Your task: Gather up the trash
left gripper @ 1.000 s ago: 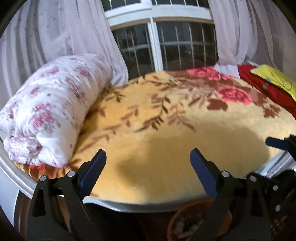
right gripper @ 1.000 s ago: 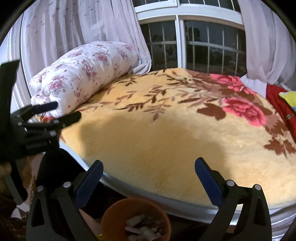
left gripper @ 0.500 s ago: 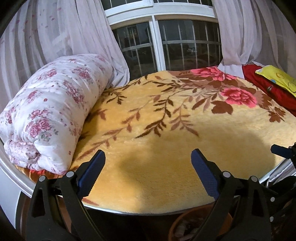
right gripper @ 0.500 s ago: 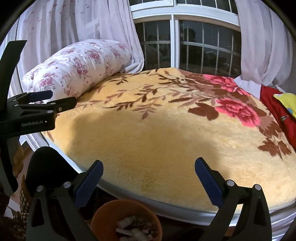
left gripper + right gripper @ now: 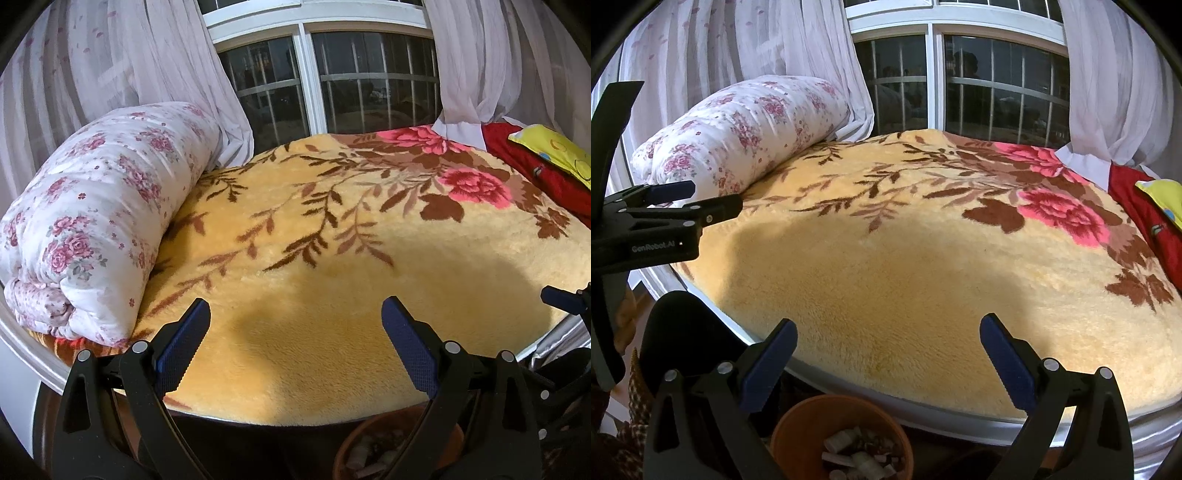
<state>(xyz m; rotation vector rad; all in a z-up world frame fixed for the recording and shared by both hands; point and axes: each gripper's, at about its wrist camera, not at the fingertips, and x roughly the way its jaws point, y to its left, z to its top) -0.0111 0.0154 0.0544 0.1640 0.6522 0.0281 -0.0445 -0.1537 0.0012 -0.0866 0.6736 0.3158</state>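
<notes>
Both claws read as spread wide and empty on my feeds: the left gripper (image 5: 295,343) and the right gripper (image 5: 888,363) hang over the near edge of the bed. Just below them sits the orange bin (image 5: 812,417), with pale scraps of trash (image 5: 857,458) inside. I see a yellow floral blanket (image 5: 905,266) covering the bed, a rolled floral quilt (image 5: 96,206) at its left, and a barred window (image 5: 332,77) behind.
</notes>
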